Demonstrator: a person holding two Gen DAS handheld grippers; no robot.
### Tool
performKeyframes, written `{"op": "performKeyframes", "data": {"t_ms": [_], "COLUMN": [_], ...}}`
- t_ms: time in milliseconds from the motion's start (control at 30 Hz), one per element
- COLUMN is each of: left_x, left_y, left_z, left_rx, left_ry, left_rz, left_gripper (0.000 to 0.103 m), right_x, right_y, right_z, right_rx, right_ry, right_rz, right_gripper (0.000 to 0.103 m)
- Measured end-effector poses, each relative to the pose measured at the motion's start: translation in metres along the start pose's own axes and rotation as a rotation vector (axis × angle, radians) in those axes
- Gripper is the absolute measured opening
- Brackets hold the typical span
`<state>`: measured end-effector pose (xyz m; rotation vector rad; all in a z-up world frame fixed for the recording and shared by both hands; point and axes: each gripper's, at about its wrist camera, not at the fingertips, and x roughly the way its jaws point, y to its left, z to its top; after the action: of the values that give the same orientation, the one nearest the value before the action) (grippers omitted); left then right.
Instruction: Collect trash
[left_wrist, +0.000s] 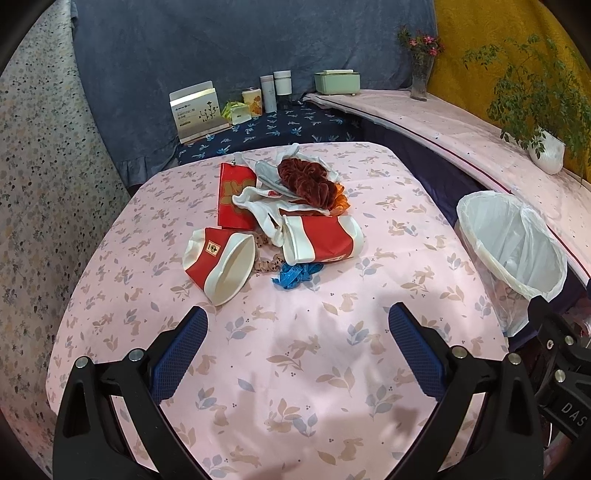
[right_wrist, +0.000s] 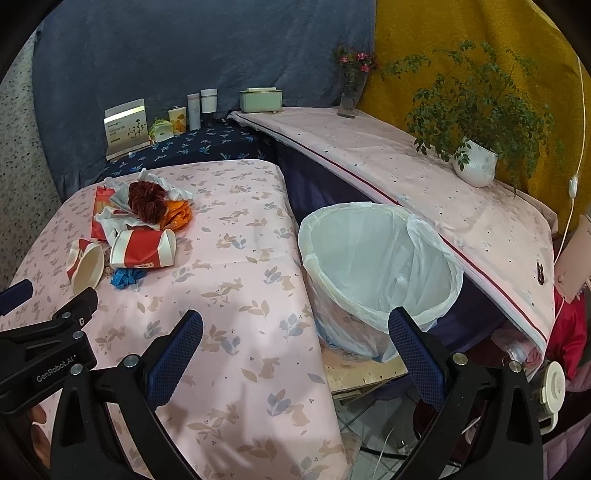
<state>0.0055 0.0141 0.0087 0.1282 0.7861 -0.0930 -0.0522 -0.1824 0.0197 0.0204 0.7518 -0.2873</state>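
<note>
At the middle of my left wrist view, the trash lies heaped on the pink rabbit-print tablecloth (left_wrist: 295, 369): a crushed red-and-white paper cup (left_wrist: 221, 267) at the lower left of the pile, a second flattened cup (left_wrist: 321, 240) just right of it, a crumpled blue scrap (left_wrist: 295, 275) touching that cup's lower edge, a red envelope (left_wrist: 234, 201) behind, and white rags (left_wrist: 266, 205) under a dark red scrunchie (left_wrist: 308, 181), with an orange scrap (left_wrist: 341, 199) at its right. My left gripper (left_wrist: 297, 339) hovers short of the pile, fingers spread wide, holding nothing. Toward the right edge, beside the table, stands the bin with its white liner (left_wrist: 513, 251). In my right wrist view my right gripper (right_wrist: 295, 343) is also spread wide and empty, over the table's edge and the bin's near rim (right_wrist: 380, 258). A potted plant (right_wrist: 476, 166) sits upper right on the shelf.
</note>
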Motion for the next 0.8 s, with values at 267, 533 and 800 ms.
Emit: {"op": "performKeyframes", "data": {"t_ms": [267, 533, 800], "left_x": [0.011, 0.032, 0.07], "left_y": [0.011, 0.032, 0.071], "left_z": [0.003, 0.006, 0.01], "left_rx": [-0.014, -0.03, -0.075], "left_ry": [0.009, 0.02, 0.048], "left_rz": [-0.006, 0.0, 0.024], "left_gripper": [0.094, 0.094, 0.094], "right_x": [0.01, 0.021, 0.044], "right_y": [0.01, 0.023, 0.037], "right_z": [0.007, 0.018, 0.03], "right_rx": [-0.003, 0.0, 0.037], "right_ry": [0.007, 0.008, 0.036], "right_rz": [0.0, 0.001, 0.049], "right_gripper": [0.096, 0.096, 0.096]}}
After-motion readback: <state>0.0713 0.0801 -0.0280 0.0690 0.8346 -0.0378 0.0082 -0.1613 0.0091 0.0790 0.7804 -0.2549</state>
